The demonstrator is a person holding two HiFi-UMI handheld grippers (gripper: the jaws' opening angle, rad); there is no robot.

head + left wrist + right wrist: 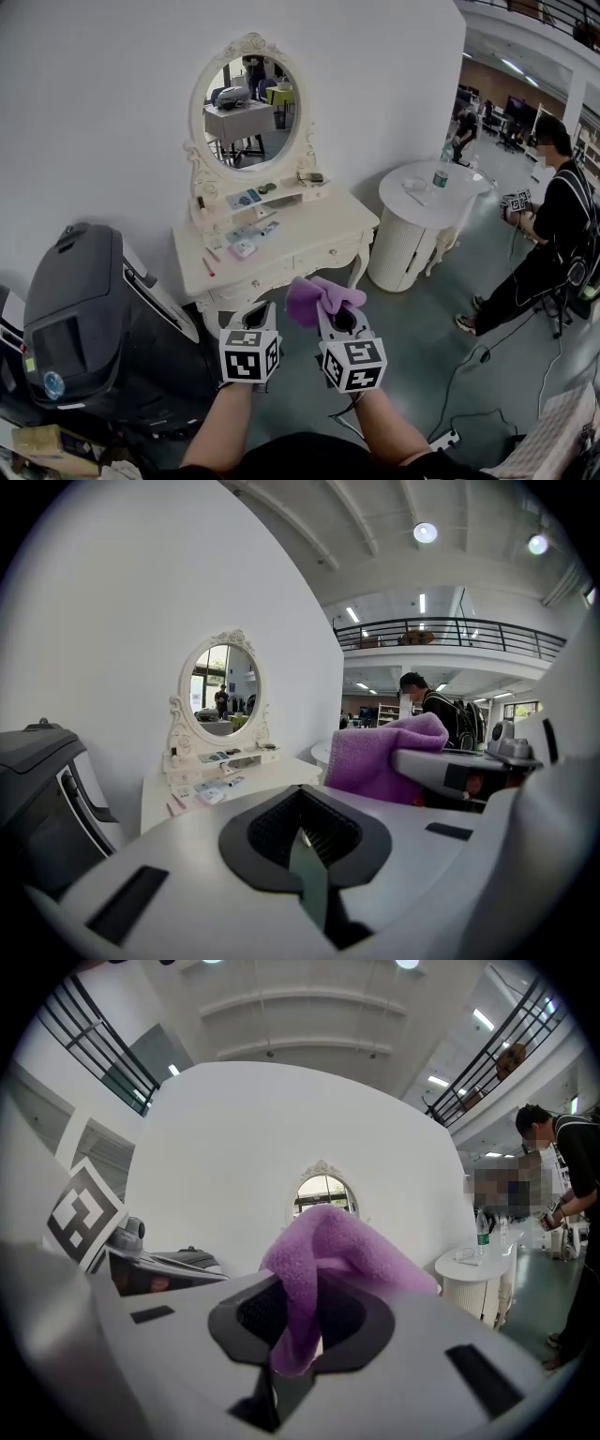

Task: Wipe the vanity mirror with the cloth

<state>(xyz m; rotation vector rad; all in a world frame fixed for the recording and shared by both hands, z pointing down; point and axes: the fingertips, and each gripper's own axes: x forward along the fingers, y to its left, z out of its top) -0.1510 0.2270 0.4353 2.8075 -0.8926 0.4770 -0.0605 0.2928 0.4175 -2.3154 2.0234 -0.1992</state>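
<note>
The right hand-held gripper is clamped on a purple cloth. In the right gripper view a fold of it is pinched between the jaws, and the rest bunches up above them in a soft, fuzzy terry lump. The left hand-held gripper has its jaws drawn together with nothing between them; the dark ribbed pads meet at a narrow seam. It sits just beside the right one, level with it, and the cloth shows at its right.

The mirror is an upright oval in a carved, cream-white frame. It stands at the back of a cream vanity tabletop, well apart from both grippers and straight ahead of them. In the right gripper view the cloth covers the mirror's lower edge. Small flat items lie on the tabletop and on its little shelf.

A smooth black machine stands to the left. A round white ribbed table and a person in black are to the right.
</note>
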